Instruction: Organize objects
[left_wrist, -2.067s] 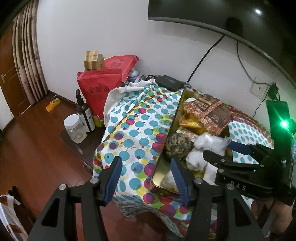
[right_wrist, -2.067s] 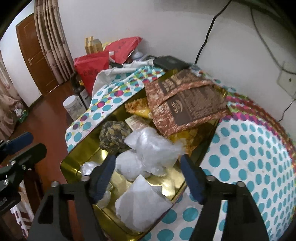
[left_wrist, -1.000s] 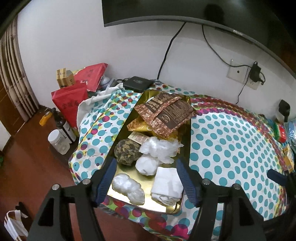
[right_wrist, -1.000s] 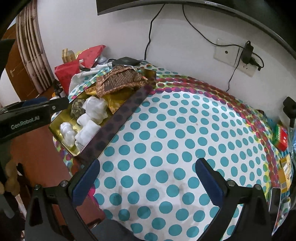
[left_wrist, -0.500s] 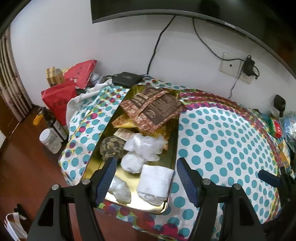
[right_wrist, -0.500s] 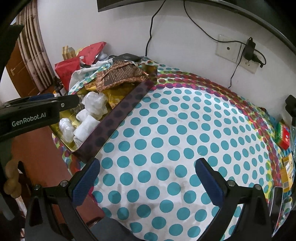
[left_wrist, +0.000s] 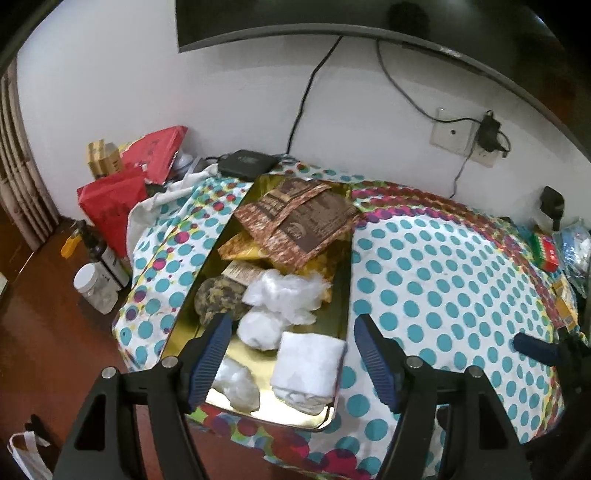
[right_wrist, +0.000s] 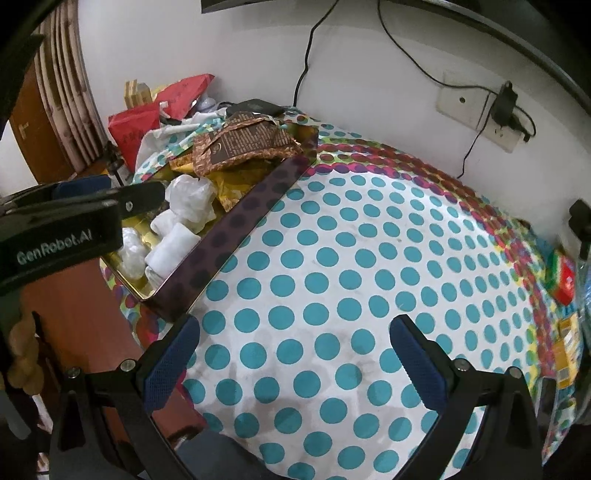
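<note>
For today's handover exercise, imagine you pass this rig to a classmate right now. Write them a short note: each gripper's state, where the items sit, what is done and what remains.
Left gripper: open, empty, poised above the near end of the gold tin.
Right gripper: open, empty, over bare polka-dot tablecloth.
The tin sits at the table's left edge and holds the folded white cloth, white wrapped bundles, a dark mottled ball, yellow packets and brown pouches.
A red-and-green box lies at the far right edge.
Done: nothing is in either grip.
Left: all the sorting, probably starting with the white cloth.
</note>
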